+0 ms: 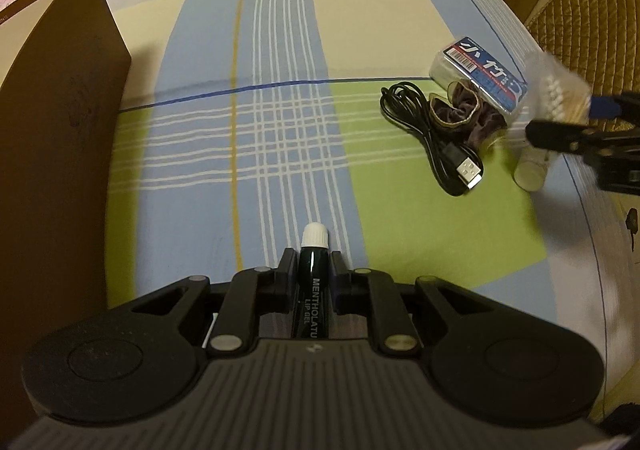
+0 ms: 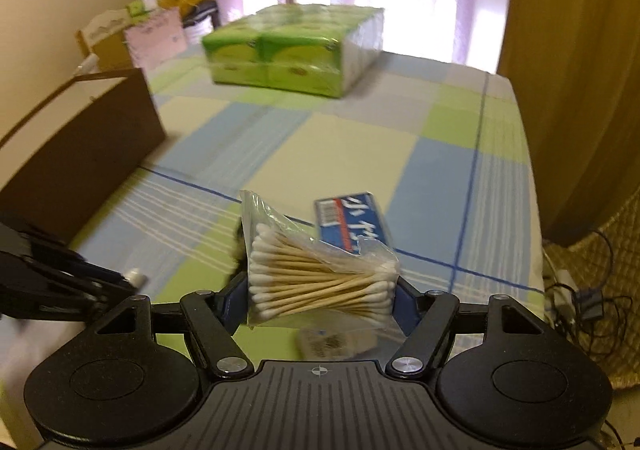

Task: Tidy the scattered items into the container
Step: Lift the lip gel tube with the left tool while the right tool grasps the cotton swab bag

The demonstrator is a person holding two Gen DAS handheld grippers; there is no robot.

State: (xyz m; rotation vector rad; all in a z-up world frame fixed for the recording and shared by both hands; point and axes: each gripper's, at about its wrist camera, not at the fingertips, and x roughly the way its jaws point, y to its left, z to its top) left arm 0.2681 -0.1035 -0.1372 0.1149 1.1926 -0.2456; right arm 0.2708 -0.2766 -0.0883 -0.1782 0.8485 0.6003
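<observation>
Checked bedspread point(image 1: 280, 50) fills both views. Brown box point(image 1: 52, 122) stands at the left edge of the left wrist view; green tissue pack point(image 2: 280, 50) sits top centre of the right wrist view. Mid-right — black cable point(image 1: 432, 130), dark scrunchie point(image 1: 464, 106), blue-labelled case point(image 1: 484, 74), close together. Right gripper point(image 2: 320, 290) clamps a bag of swabs point(image 2: 316, 282), lower centre. Left gripper point(image 1: 314, 266) pinches a lip gel tube point(image 1: 314, 262) — bottom centre, white cap forward.

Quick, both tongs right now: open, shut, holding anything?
Left tongs: shut on the lip gel tube.
Right tongs: shut on the bag of cotton swabs.
</observation>
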